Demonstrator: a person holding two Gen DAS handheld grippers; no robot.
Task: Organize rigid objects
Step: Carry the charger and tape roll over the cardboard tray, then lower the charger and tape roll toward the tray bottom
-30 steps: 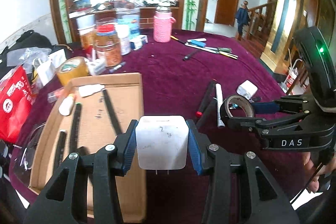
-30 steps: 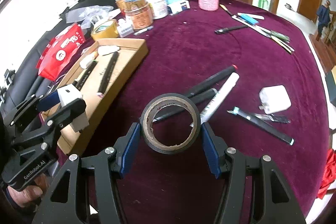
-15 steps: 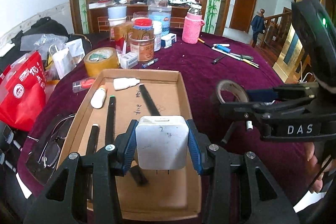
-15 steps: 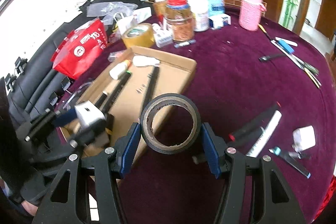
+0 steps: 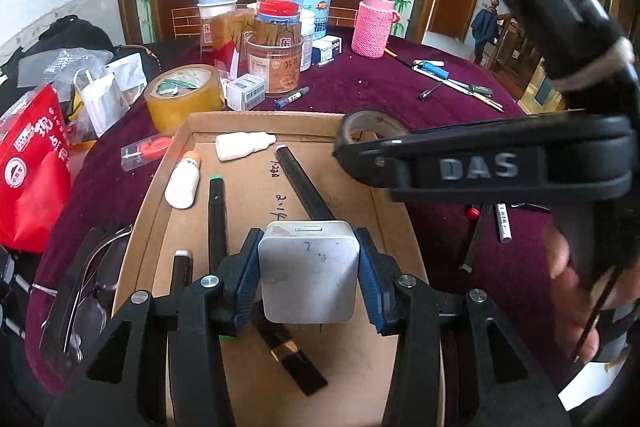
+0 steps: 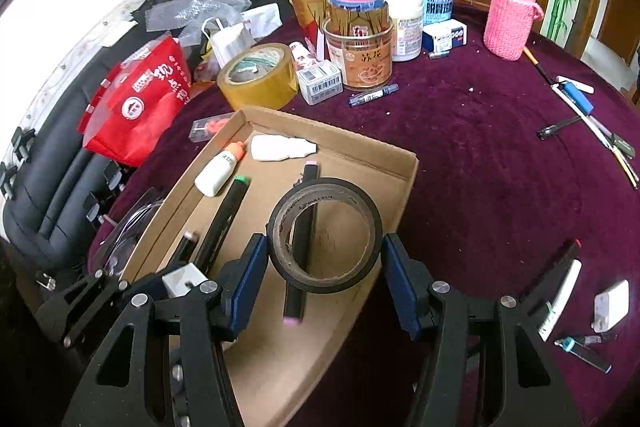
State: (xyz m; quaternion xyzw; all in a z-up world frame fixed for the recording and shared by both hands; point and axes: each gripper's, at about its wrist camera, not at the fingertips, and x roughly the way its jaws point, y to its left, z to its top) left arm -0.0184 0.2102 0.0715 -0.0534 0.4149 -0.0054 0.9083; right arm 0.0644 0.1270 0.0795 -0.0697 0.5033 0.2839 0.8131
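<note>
1. Dark red cloth covers the round tabletop (image 6: 480,155), and a shallow cardboard tray (image 6: 360,147) lies on it with black pens and two small white bottles inside.
2. Your left gripper (image 5: 307,269) is clenched on a white charger block (image 5: 307,273), held above the tray.
3. Your right gripper (image 6: 323,269) grasps a black tape roll (image 6: 324,234) upright, also over the tray.

"DAS" on right hand-held gripper (image 5: 362,143) body; "苏花" on jar (image 6: 357,53) label.
</note>
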